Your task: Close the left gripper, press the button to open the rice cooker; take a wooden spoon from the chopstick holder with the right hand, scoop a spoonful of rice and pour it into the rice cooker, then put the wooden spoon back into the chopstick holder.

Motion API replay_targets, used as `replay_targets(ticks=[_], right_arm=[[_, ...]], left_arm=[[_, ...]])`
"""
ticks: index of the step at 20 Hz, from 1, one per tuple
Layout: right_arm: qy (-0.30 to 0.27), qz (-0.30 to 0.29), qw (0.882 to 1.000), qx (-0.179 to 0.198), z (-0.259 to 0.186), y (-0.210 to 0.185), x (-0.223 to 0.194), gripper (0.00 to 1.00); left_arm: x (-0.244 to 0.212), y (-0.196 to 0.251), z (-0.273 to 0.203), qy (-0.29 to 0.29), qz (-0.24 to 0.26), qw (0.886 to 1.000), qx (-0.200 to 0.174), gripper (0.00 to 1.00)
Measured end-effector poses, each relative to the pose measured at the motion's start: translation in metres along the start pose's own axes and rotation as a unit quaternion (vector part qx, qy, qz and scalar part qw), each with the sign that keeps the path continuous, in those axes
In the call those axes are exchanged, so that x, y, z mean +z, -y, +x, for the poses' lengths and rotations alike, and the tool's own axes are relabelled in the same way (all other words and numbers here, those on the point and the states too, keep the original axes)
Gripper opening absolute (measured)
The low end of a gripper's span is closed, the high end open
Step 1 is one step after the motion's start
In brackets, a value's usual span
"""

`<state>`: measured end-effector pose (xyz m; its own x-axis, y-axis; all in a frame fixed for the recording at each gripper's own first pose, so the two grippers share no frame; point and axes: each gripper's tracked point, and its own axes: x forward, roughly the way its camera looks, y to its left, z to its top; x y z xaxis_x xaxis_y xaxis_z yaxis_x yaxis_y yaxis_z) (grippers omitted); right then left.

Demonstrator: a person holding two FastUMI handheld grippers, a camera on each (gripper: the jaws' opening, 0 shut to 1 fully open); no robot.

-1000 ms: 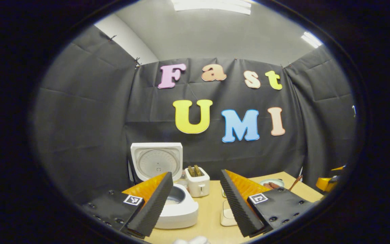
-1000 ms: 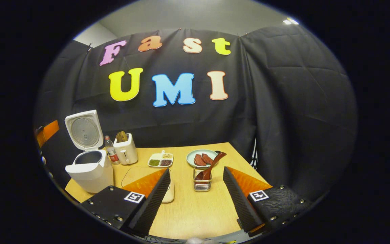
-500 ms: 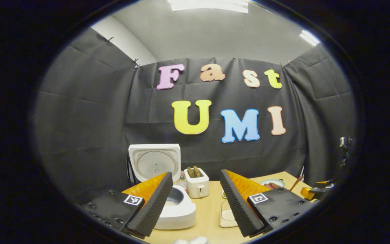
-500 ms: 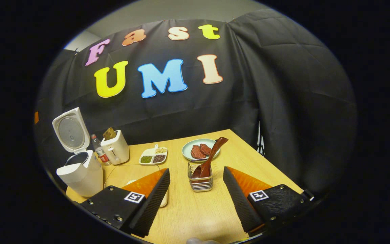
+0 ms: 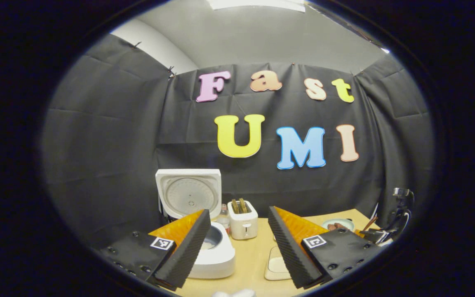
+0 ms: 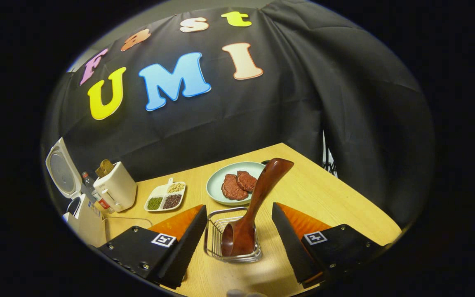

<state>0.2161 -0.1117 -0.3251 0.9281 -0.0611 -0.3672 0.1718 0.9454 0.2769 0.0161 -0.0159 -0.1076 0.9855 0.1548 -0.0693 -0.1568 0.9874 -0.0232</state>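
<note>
The white rice cooker (image 5: 217, 255) stands with its lid (image 5: 189, 193) up, just past my left gripper's (image 5: 238, 211) left finger. That gripper is open and holds nothing. In the right gripper view, the wooden spoon (image 6: 258, 198) stands bowl-down in the wire chopstick holder (image 6: 231, 251), its handle leaning up to the right. My right gripper (image 6: 238, 208) is open, with the holder and spoon between its two fingers, untouched. A divided dish of grains (image 6: 166, 197) lies left of the holder. The rice cooker (image 6: 81, 214) sits at the far left there.
A white toaster (image 6: 116, 187) and a small bottle (image 6: 93, 192) stand beside the cooker. A pale green plate with meat slices (image 6: 233, 187) lies behind the holder. A flat pale board (image 5: 278, 266) lies on the wooden table (image 6: 324, 194). Black cloth walls close in the back and right.
My right gripper has moved forward and down to the chopstick holder, which now sits between its fingers. The left gripper view has tilted slightly, and that gripper has stayed open near the cooker.
</note>
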Motion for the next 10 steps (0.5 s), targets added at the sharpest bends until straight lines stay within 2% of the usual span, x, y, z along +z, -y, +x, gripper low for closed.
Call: replay_targets(ticks=[5, 6, 10], right_arm=[[-0.011, 0.018, 1.0, -0.001, 0.04, 0.009, 0.006, 0.96], [-0.009, 0.019, 1.0, 0.0, 0.043, 0.01, 0.008, 0.96], [-0.021, 0.023, 0.999, 0.012, 0.046, 0.008, 0.006, 0.96]], left_arm=[[-0.019, 0.008, 0.012, -0.02, 0.01, 1.0, 0.011, 0.96], [-0.021, 0.009, 0.014, -0.022, 0.01, 1.0, 0.012, 0.99], [-0.022, 0.017, 0.018, -0.026, 0.015, 0.999, 0.01, 0.99]])
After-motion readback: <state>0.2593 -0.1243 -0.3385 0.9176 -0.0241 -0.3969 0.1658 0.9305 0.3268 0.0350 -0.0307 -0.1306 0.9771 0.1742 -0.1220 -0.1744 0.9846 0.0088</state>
